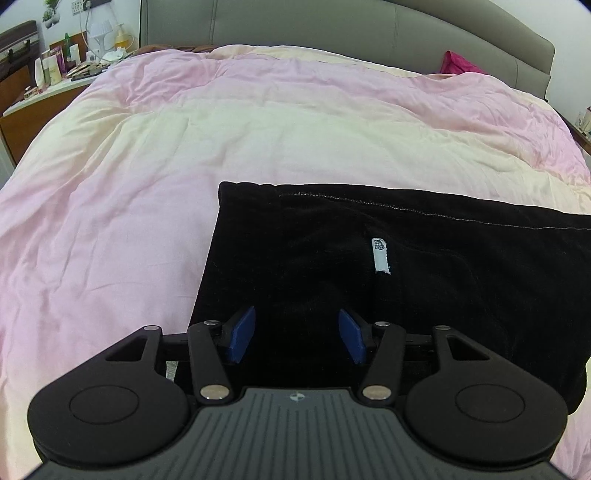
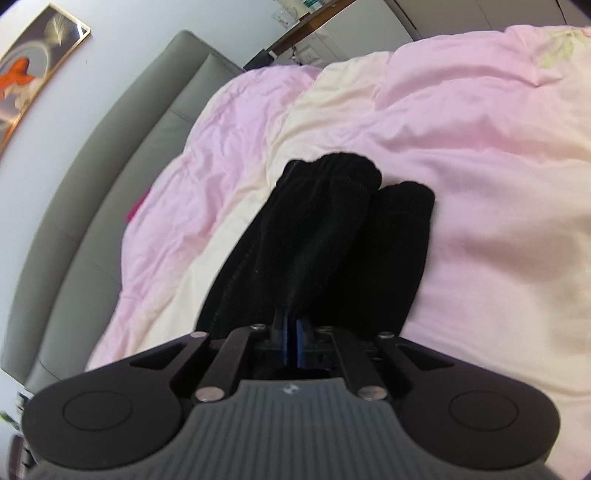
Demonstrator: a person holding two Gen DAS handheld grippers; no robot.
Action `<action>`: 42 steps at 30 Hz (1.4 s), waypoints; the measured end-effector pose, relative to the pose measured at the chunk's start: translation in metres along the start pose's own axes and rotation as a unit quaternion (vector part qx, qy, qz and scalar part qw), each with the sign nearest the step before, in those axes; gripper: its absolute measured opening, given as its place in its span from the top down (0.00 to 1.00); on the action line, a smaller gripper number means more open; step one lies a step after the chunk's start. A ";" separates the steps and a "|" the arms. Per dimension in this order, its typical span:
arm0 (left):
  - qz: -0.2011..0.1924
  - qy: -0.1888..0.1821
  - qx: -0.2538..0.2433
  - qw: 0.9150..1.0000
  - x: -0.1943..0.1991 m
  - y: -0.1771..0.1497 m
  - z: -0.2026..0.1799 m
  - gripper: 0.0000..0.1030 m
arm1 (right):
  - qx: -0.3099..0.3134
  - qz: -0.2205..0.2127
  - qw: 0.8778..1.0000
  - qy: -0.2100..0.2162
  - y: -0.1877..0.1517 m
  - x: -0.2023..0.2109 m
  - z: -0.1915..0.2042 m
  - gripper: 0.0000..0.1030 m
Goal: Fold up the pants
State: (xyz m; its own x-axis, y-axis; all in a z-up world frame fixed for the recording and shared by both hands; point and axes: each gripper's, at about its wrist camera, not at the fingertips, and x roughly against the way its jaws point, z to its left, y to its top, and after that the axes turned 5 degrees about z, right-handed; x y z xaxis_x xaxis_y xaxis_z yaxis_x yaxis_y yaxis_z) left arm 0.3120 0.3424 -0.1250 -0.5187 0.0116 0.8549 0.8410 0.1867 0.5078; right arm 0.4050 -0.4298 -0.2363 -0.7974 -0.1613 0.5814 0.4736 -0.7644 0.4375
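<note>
Pants (image 1: 369, 266), black, flat on pink duvet (image 1: 147, 166); left claw (image 1: 297, 338) agape and empty above them, right claw (image 2: 291, 341) pinched closed.

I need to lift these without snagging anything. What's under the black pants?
The pants lie on the pink and cream quilt, which shows all around them. Whatever sits directly beneath the cloth is covered.

Pink and cream duvet (image 1: 184, 147), grey padded headboard (image 1: 332, 29), cluttered nightstand (image 1: 55, 85), framed picture (image 2: 33, 70)
</note>
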 end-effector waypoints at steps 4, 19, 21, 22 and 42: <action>0.000 -0.001 0.000 1.000 -0.003 -0.001 0.001 0.40 | -0.007 -0.021 1.000 0.005 -0.002 0.023 -0.002 1.00; -0.011 -0.025 0.034 0.999 0.008 -0.003 0.010 0.40 | 0.031 0.004 0.996 -0.079 -0.025 -0.004 -0.009 0.75; -0.012 -0.030 0.045 0.998 0.014 -0.007 0.013 0.40 | 0.037 0.008 0.997 -0.074 -0.031 0.011 -0.002 0.75; -0.014 -0.032 0.047 0.998 0.018 -0.008 0.014 0.40 | 0.038 0.012 0.997 -0.065 -0.035 0.020 0.002 0.74; -0.039 -0.075 0.074 0.994 0.057 -0.053 -0.012 0.21 | 0.260 0.097 0.960 0.032 -0.239 0.110 0.131 0.48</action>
State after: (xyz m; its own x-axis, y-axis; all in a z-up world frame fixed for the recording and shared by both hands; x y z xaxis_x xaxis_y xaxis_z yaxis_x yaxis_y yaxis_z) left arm 0.2394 0.3209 -0.1021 -0.6085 0.1357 0.7819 0.7707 0.3359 0.5415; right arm 0.2533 -0.1825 -0.1874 -0.6893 -0.3195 0.6502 0.7245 -0.3046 0.6183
